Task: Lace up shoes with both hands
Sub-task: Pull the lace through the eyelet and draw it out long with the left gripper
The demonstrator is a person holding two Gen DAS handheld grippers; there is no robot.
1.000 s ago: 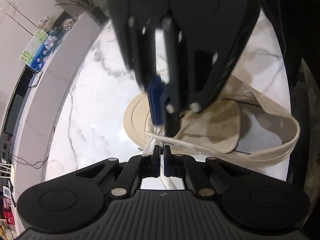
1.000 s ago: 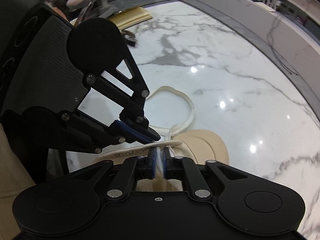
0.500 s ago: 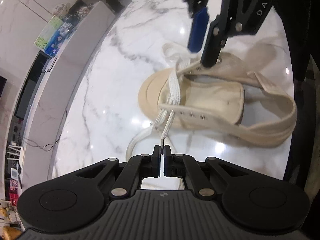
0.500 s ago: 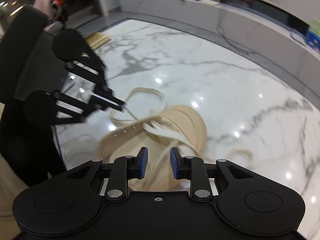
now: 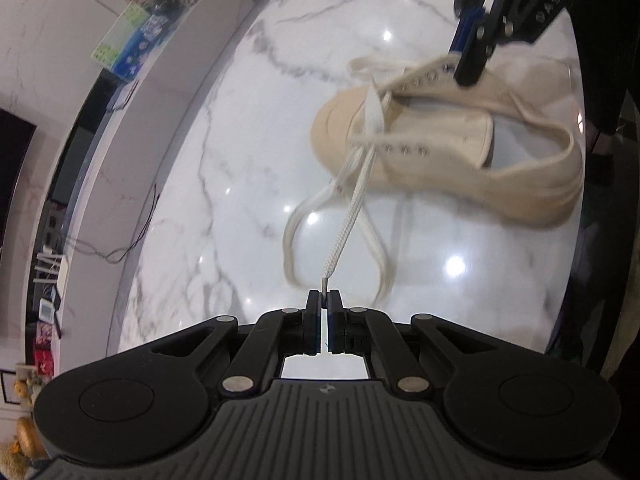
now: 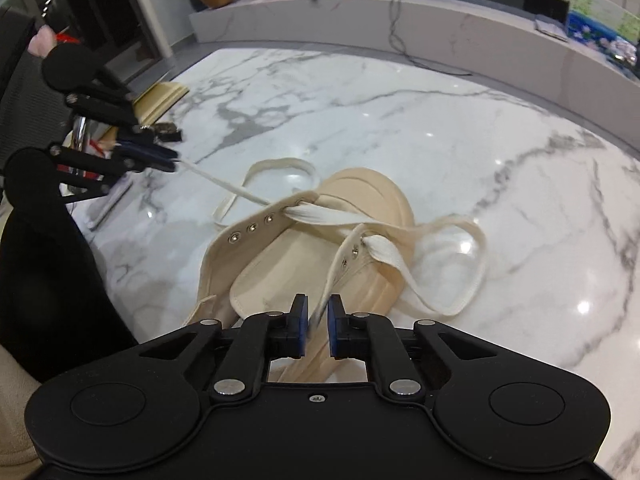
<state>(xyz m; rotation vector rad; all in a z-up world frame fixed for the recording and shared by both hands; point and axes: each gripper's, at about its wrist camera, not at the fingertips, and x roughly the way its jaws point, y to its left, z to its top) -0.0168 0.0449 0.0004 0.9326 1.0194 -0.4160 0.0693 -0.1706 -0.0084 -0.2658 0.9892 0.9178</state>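
A beige canvas shoe (image 5: 448,144) lies on the white marble table (image 5: 240,160); it also shows in the right wrist view (image 6: 360,196). My left gripper (image 5: 324,300) is shut on the tip of a white lace (image 5: 352,208) that runs taut to a front eyelet. From the right wrist view the left gripper (image 6: 170,160) holds that lace (image 6: 224,184) well left of the shoe. My right gripper (image 6: 317,312) is open over the shoe's right eyelet row; in the left wrist view the right gripper (image 5: 468,68) is at the far eyelets. The other lace end (image 6: 448,264) lies loose in a loop.
A raised marble ledge (image 6: 440,28) with cables and small items curves around the table's far side. A yellow book or pad (image 6: 160,100) lies at the table's far left. A person's dark sleeve (image 6: 44,264) is at left.
My left gripper has pulled back from the shoe, drawing the lace out through the eyelet. My right gripper opened, let go of the lace and moved over the right eyelet row.
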